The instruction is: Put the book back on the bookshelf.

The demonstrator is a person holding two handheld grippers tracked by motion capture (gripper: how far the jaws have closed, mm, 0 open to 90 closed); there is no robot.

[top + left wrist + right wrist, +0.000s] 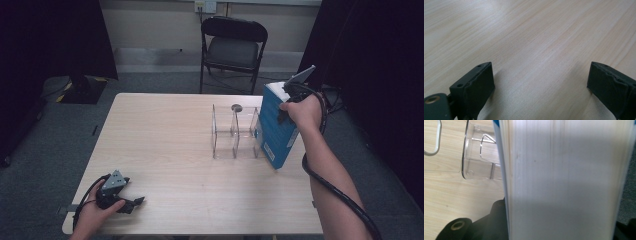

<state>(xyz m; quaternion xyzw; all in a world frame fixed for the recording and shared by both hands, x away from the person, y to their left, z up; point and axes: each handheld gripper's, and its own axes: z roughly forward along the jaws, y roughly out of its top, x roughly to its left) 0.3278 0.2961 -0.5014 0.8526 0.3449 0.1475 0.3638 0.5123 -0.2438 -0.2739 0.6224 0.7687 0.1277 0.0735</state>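
Note:
A thick blue book point(274, 125) hangs tilted at the table's right side, just right of a clear acrylic rack point(235, 132). My right gripper point(289, 100) grips it from above, jaws clamped across its thickness. In the right gripper view the book's white page edges point(564, 180) run between the jaws, with the rack point(477, 157) to the left. My left gripper point(131, 204) rests low on the table near the front left corner. Its jaws stand wide apart in the left gripper view point(540, 87), with bare wood between them.
The light wooden table point(165, 135) has free room across its left and middle. A small dark round object point(236, 107) lies behind the rack. A black folding chair point(232, 47) stands beyond the far edge. Dark curtains hang at both sides.

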